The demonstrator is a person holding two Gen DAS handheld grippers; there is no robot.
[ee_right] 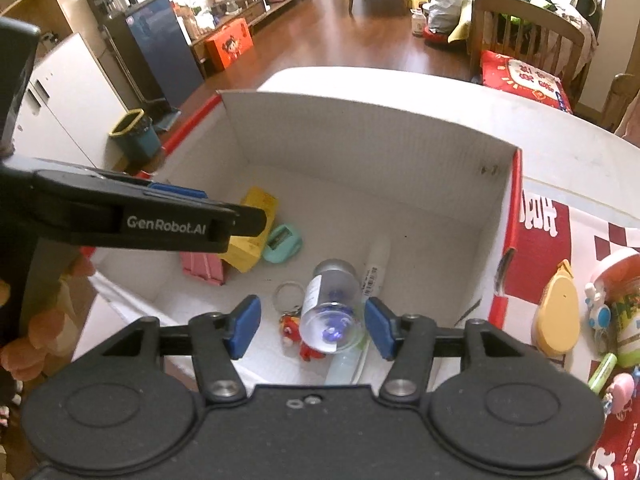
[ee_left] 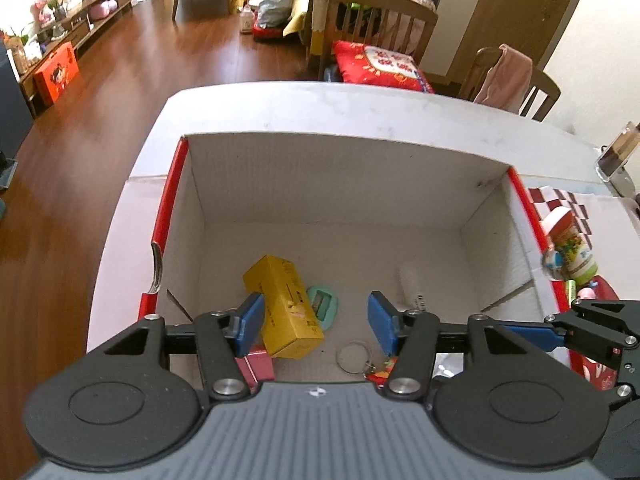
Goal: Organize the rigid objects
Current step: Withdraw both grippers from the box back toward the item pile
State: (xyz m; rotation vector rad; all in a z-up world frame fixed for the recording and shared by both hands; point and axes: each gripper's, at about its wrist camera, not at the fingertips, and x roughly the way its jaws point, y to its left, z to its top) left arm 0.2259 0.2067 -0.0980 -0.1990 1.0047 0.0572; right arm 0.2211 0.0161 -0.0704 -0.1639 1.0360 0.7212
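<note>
Both hovering above the open white cardboard box point(ee_left: 344, 184) on the table point(ee_left: 360, 100), tips angled down into it. Left tongs point(ee_left: 316, 322) released, blue pads spread with nothing between them, only the box floor and its contents showing through the gap. Right tongs point(ee_right: 312, 326) likewise spread; clear bottle point(ee_right: 330, 308) framed between the pads but with a gap on each side, apparently lying on the box floor or dropping to it, not pressed. Already in the box: yellow carton point(ee_left: 286, 308), mint-green oval gadget point(ee_left: 324, 306) just beside it, pink box point(ee_left: 256, 366) under the left pad's edge, key ring with red charm point(ee_right: 292, 320), white tube point(ee_right: 374, 268) against the bottle. Judged from this: a good share of the sorting done, six or so rigid items gathered inside. Left to do, by the look of the red patterned cloth to the right of the box: yellow pear-shaped case point(ee_right: 558, 316), green-and-white printed cup point(ee_right: 622, 300), a small white-and-blue figure beside it, a green stick and a pink toy near the frame's lower right corner. None of these touched by either pair. Likely next: right pair swinging out over the box wall toward that cluster, nearest to it. Whether anything more lies beyond the frame's edge, impossible to tell.
</note>
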